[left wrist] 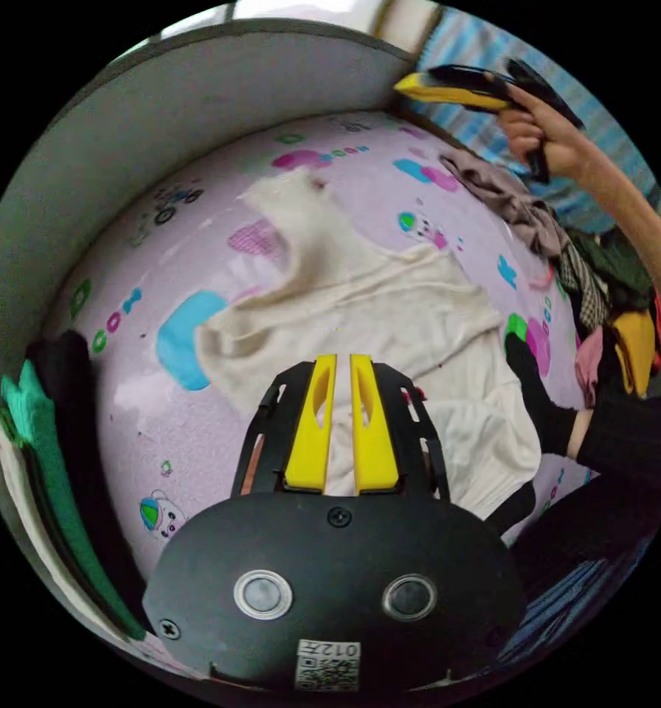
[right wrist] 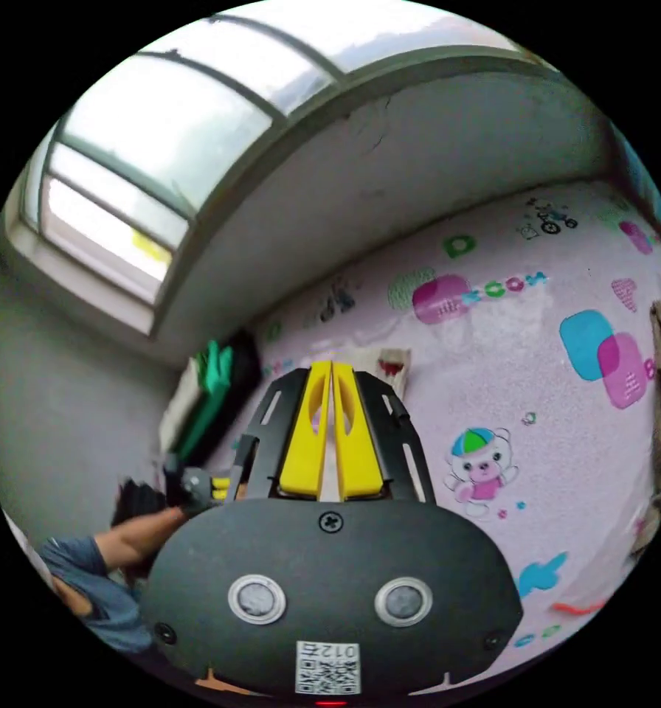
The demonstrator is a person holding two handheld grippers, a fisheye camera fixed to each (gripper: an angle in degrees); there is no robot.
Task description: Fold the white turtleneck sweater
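Note:
The white turtleneck sweater [left wrist: 375, 310] lies spread on the pink patterned mat [left wrist: 161, 258], its collar [left wrist: 293, 188] toward the grey wall. My left gripper [left wrist: 343, 361] hovers over the sweater's lower body, yellow jaws nearly together with nothing between them. A hand holds my right gripper [left wrist: 408, 86] raised off the mat at the far corner, jaws together. In the right gripper view, my right gripper [right wrist: 330, 365] is shut and empty, pointing at the collar's edge [right wrist: 391, 365] beyond its tips. A hand [right wrist: 135, 531] holds the left gripper low on the left there.
A stack of folded green, black and white clothes [left wrist: 43, 442] sits by the wall. A heap of mixed unfolded clothes [left wrist: 589, 295] lies along the mat's other side. A foot in a black sock [left wrist: 537, 402] rests at the sweater's hem. A window [right wrist: 161, 147] is above the wall.

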